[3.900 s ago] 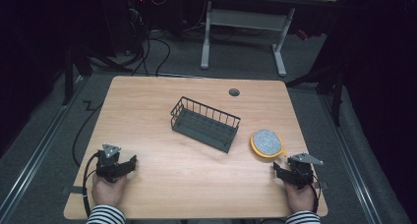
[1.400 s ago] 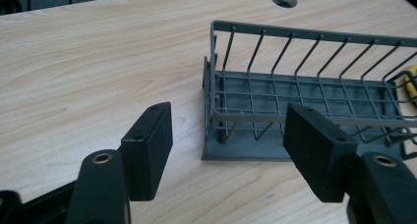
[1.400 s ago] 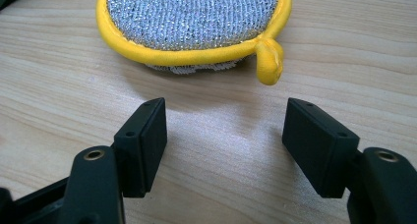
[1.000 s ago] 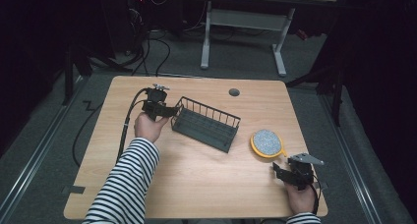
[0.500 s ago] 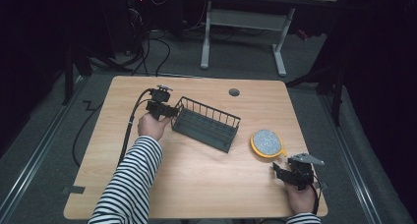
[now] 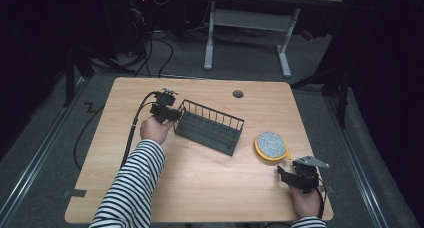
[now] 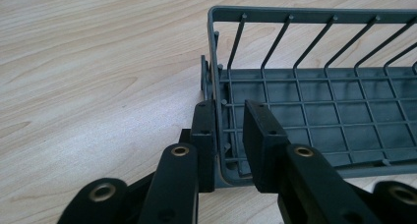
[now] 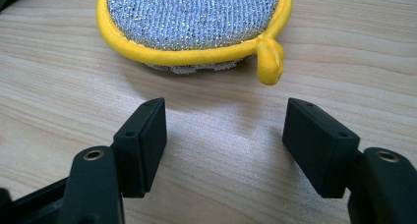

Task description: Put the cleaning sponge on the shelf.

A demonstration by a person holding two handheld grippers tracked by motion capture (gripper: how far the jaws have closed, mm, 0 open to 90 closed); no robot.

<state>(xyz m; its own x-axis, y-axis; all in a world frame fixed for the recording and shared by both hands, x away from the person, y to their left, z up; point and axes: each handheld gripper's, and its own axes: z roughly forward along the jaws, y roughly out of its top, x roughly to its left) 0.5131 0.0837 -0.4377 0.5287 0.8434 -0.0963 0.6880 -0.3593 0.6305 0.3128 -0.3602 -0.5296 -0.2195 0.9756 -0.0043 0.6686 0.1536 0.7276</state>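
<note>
One wooden table (image 6: 200, 188); one grey wire rack (image 6: 210, 127) left of centre; one yellow-rimmed scourer (image 6: 270, 145) lying right; left gripper (image 7: 231, 130) jaws, just closing, clamp the rack's end wall; right gripper (image 8: 223, 145) gapes wide, empty, near the scourer.

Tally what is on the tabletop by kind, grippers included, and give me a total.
Dark grey wire rack: 1
Round scrub pad with yellow rim: 1
Handheld grippers: 2, the left gripper clamped on the rack's end wall, the right gripper open just short of the pad
Total: 4
</note>
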